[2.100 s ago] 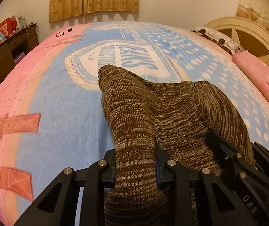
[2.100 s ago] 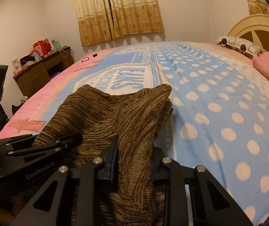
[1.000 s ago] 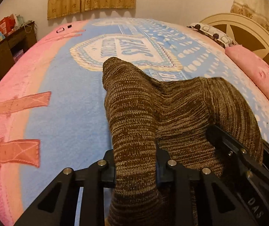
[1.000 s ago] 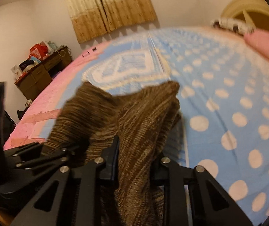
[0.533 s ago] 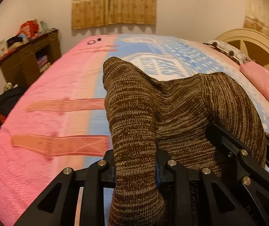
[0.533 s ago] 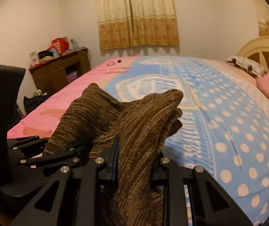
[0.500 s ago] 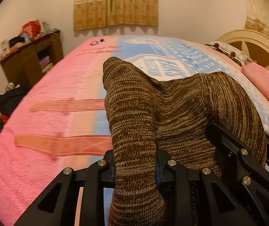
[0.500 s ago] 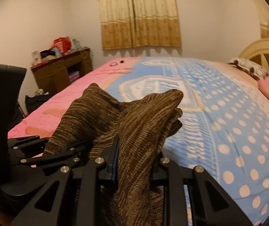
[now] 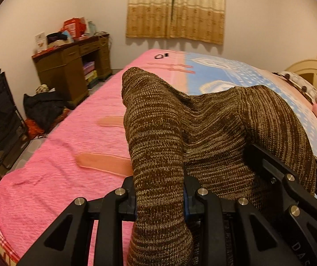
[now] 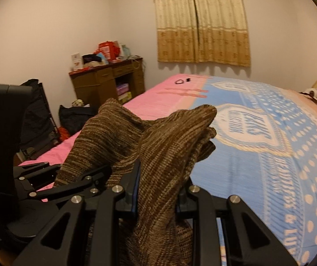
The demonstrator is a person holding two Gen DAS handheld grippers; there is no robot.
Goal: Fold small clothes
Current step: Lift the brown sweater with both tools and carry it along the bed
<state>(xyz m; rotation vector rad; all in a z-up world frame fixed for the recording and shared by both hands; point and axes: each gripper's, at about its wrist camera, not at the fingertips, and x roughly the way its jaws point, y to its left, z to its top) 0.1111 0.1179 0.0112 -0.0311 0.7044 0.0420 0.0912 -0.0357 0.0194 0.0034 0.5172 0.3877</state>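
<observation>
A brown knitted garment (image 9: 202,133) hangs between both grippers, lifted above the bed. My left gripper (image 9: 159,197) is shut on one corner of it. My right gripper (image 10: 158,190) is shut on another corner of the brown knitted garment (image 10: 169,146). The two grippers are close side by side: the right one shows at the right edge of the left wrist view (image 9: 287,190), the left one at the left of the right wrist view (image 10: 69,184). The fingertips are hidden by the cloth.
The bed has a pink and blue blanket (image 9: 74,146) with white dots (image 10: 280,155). Pillows (image 9: 300,86) lie by the cream headboard (image 9: 313,71). A brown desk (image 9: 69,66) with clutter and black bags (image 9: 43,108) stand left of the bed.
Both grippers have lifted and swung left with the garment. The views now look more level across the room, with the desk, floor and pink side of the bed in sight.
</observation>
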